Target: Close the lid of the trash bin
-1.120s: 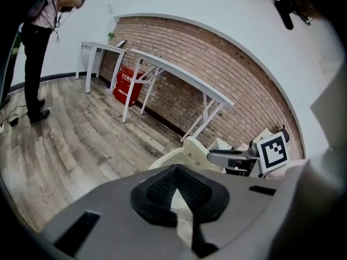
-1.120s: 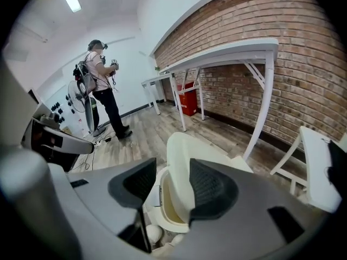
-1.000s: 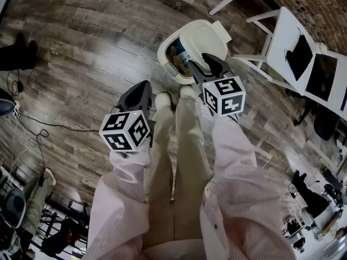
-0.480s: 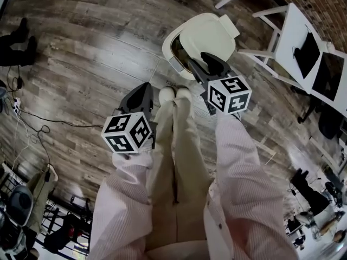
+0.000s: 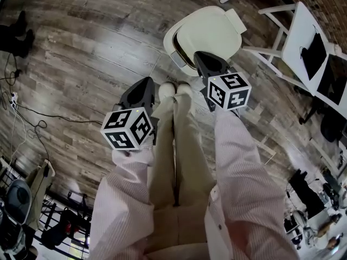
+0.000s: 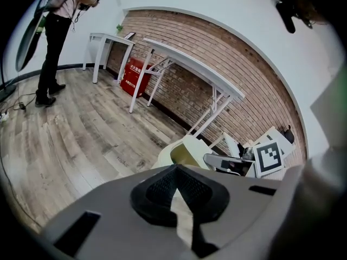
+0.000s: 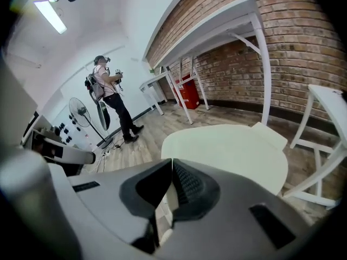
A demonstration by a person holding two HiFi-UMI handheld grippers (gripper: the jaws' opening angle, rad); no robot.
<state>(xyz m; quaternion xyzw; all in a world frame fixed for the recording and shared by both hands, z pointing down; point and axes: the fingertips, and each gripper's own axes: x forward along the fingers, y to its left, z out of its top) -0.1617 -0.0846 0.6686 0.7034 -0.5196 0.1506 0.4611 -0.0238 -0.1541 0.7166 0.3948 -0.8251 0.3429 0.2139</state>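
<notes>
The cream trash bin stands on the wood floor ahead of my feet. Its lid lies nearly flat over it, with a narrow dark gap still showing along the bin's left rim. The right gripper hangs over the lid's near edge; whether it touches the lid I cannot tell. Its jaws have just been closing and now meet with nothing between them. In the right gripper view the lid spreads broad just beyond the right gripper. The left gripper is shut and empty, low beside my shoes, left of the bin.
White folding furniture with black items on it stands close to the bin's right. White tables line the brick wall behind. A person stands far off near a fan. Cables trail on the floor at left.
The lid has swung down from tilted open to almost flat on the bin. The right gripper came down with it and its spread jaws have shut. The left gripper sank slightly.
</notes>
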